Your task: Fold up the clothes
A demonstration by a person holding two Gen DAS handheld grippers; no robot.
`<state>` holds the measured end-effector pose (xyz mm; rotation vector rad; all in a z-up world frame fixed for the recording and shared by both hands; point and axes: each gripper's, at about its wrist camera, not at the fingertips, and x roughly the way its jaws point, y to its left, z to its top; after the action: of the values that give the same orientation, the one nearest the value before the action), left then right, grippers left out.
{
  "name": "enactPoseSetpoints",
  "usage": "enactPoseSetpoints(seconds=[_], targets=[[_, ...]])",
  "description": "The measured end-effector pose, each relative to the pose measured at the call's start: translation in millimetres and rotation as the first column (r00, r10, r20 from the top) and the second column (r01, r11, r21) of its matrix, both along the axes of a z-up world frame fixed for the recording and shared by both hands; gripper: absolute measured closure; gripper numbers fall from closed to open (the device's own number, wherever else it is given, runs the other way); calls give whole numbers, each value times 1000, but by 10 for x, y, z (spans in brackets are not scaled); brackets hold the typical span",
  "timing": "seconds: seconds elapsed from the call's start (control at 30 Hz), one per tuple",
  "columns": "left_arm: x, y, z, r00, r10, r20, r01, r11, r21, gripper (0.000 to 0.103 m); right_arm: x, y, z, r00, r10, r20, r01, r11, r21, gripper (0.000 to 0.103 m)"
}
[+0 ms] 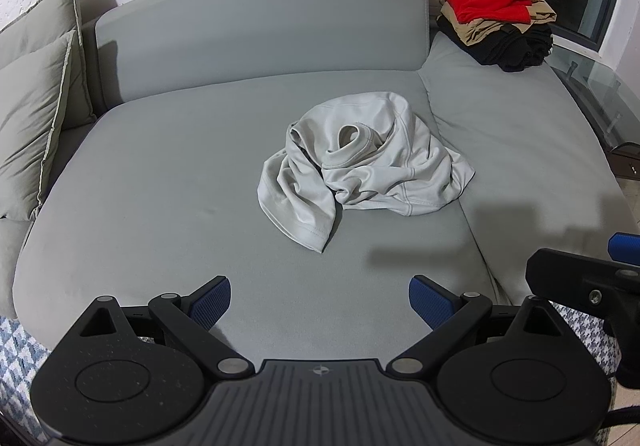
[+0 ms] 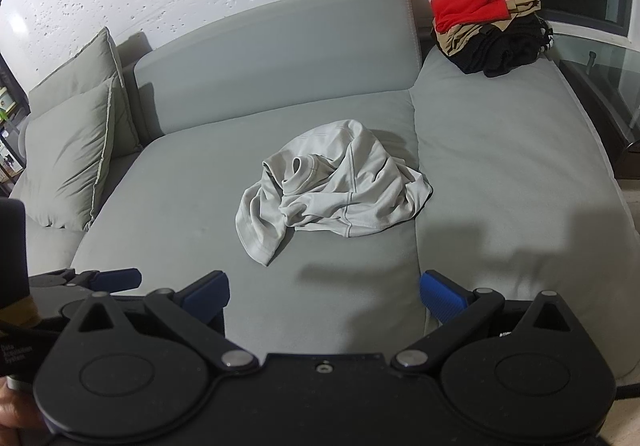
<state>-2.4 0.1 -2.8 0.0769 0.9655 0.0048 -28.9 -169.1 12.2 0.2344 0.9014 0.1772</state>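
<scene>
Between your left gripper (image 1: 320, 304) and the crumpled shirt (image 1: 362, 162) lies bare sofa seat (image 1: 160, 186); nothing stands in that path. Your right gripper (image 2: 324, 296) faces the same bare stretch of seat. Both grippers have their fingers spread wide, and they sit close beside each other at the front edge. To the left, two cushions (image 1: 36, 98) lean at the seat's end. The backrest (image 1: 260, 26) closes off the far side. At the far right corner, a pile of clothes (image 1: 498, 20) occupies the seat, with a glass table (image 1: 600, 86) just beyond.
</scene>
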Motion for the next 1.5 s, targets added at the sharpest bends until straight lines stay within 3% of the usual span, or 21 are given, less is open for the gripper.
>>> enactPoseSetpoints(seconds=[1.17,1.33,1.5], targets=[[3,29,-28,1000,3,-7,-3,1000,-5,6,-1,-26,-36,1000,-7,-3,7,1000,13,0],[78,100,-48,1000,16,-7,-16,1000,0,6,71,-63,-70,999,-33,-4,33,999,31,0],[229,246,-46,1000,20,20,-21,1000,11,6,361,8,-162,999,7,35,-7,1000,12,0]])
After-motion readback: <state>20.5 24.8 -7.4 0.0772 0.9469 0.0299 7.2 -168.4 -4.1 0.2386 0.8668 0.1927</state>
